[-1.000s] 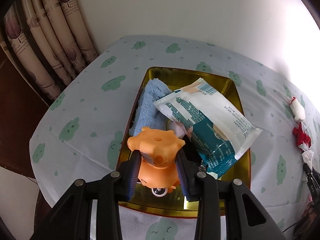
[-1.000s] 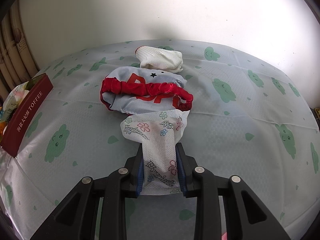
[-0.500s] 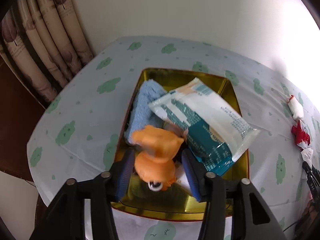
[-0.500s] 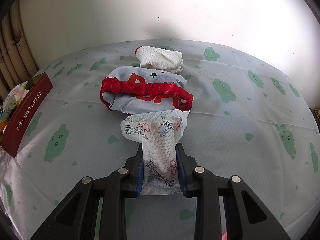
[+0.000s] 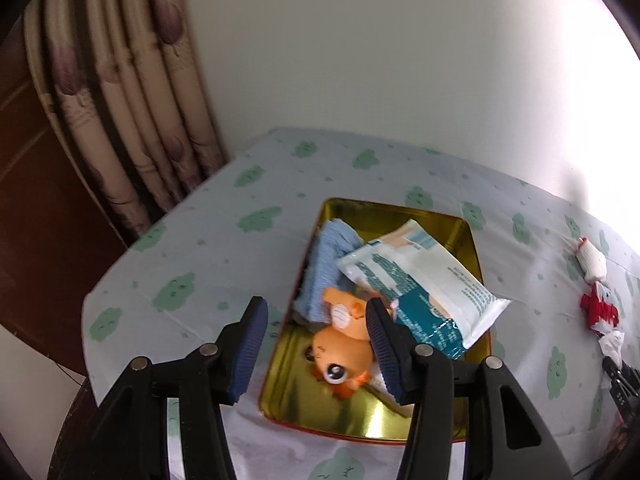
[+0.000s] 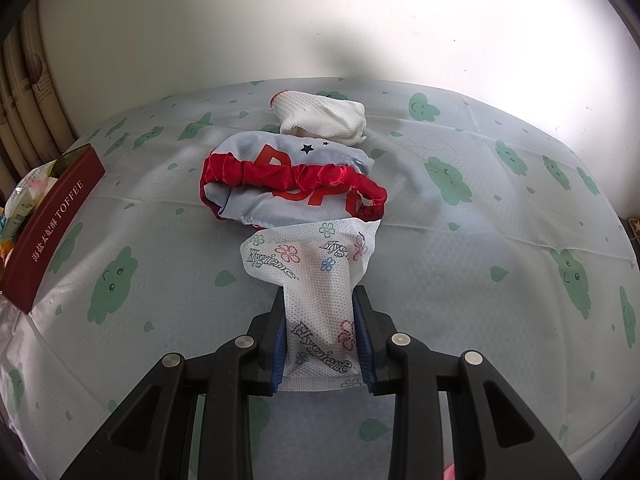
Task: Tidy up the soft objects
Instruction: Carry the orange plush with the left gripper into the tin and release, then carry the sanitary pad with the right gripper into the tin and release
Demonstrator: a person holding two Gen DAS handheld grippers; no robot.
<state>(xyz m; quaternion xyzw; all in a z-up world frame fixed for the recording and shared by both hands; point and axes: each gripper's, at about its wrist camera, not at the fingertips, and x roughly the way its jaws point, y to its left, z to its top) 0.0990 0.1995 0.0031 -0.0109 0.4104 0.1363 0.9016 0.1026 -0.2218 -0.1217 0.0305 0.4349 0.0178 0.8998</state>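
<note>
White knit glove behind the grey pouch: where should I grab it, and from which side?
Take the white knit glove across its bunched right end, coming from above and from the right. It lies flat on the tablecloth, and the grey pouch crowds its near edge, so a top-down pinch there looks least obstructed.
</note>
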